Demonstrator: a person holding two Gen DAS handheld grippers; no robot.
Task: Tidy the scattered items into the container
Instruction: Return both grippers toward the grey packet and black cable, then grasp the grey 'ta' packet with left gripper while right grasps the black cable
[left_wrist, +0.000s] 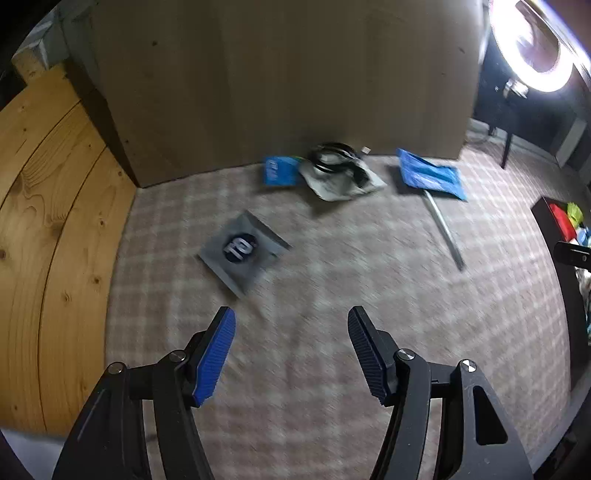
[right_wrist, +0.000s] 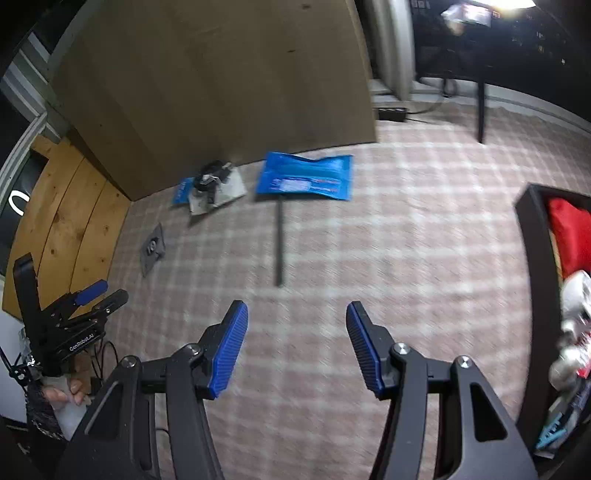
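Observation:
A grey flat packet (left_wrist: 242, 253) with a dark round logo lies on the checked carpet just ahead of my open, empty left gripper (left_wrist: 291, 317); it also shows in the right wrist view (right_wrist: 152, 249). Farther back lie a small blue packet (left_wrist: 279, 170), a white bag with a black coiled cable (left_wrist: 338, 170), a large blue bag (left_wrist: 430, 173) and a thin grey rod (left_wrist: 445, 230). My right gripper (right_wrist: 297, 310) is open and empty above the carpet, short of the rod (right_wrist: 279, 243) and the blue bag (right_wrist: 306, 177). The black container (right_wrist: 530, 280) stands at the right, holding red and white items.
A tall brown cabinet (left_wrist: 280, 74) stands behind the items. A pale wooden panel (left_wrist: 44, 229) runs along the left. A dark table leg (right_wrist: 480, 110) and a power strip (right_wrist: 391, 112) are at the back right. My left gripper (right_wrist: 101, 291) shows at the left of the right wrist view.

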